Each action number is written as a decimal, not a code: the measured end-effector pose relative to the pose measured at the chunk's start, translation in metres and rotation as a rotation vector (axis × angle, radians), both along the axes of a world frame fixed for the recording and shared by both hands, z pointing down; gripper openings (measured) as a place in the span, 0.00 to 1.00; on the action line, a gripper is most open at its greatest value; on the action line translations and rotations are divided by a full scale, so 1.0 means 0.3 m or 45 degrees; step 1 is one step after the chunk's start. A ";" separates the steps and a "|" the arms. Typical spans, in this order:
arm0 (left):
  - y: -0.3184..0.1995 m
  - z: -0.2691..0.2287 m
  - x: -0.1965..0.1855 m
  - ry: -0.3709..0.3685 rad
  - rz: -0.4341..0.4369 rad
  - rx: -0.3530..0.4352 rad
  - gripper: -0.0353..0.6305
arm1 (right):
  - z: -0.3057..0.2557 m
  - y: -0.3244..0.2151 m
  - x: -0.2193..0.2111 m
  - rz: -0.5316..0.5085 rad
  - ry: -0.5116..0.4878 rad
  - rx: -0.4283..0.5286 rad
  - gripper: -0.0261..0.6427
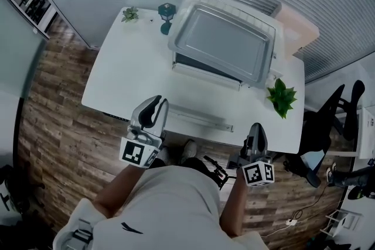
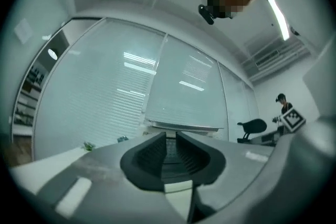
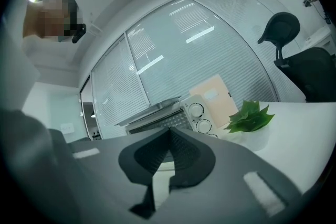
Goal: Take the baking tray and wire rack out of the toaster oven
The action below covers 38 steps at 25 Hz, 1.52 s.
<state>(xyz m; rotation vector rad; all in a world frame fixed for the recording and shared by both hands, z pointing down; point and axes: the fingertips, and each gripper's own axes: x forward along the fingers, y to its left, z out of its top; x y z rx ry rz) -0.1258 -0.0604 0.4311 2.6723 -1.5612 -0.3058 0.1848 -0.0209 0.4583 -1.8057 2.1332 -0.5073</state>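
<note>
At the far left corner of the white table (image 1: 129,73) a small potted plant (image 1: 130,13) is seen, and just right of it a dark teal object (image 1: 167,14) whose kind cannot be told. Over the table's near edge the left gripper (image 1: 157,102) is held; in the left gripper view its ribbed pads (image 2: 151,152) are parted by only a narrow slit, and nothing is caught between them. A black-and-white square marker is borne on its cube (image 1: 139,152), but no lettering can be read there. In the middle, the grey baking tray (image 1: 225,41) is laid flat on top of the toaster oven (image 1: 196,61), outside it, and thin wires of what seems to be the wire rack (image 1: 246,9) are shown along the tray's far edge, beneath it. In the right gripper view two round dials (image 3: 197,110) are seen on the oven's cream panel, their markings too small to be read. The right gripper (image 1: 256,127) is held well short of the oven, its jaws brought together at the tips with nothing in them. Further right a beige box (image 1: 299,26) is stood behind the oven, a leafy green plant (image 1: 282,96) is set near the oven's right front corner, and a black office chair (image 1: 337,111) is placed beyond the table
</note>
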 end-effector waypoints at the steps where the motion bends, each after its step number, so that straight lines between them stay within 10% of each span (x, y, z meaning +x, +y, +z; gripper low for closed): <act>1: -0.003 -0.003 -0.029 -0.067 -0.041 0.025 0.11 | 0.000 0.005 -0.006 -0.002 0.025 -0.004 0.03; 8: -0.010 0.025 -0.159 -0.274 -0.183 0.046 0.05 | -0.016 0.020 -0.046 0.001 0.237 0.027 0.03; 18: -0.019 0.083 -0.186 -0.203 -0.235 -0.020 0.05 | -0.051 0.008 -0.115 -0.053 0.468 0.064 0.03; 38: -0.053 0.084 -0.165 -0.104 -0.215 -0.057 0.05 | -0.021 -0.021 -0.122 -0.094 0.425 0.029 0.03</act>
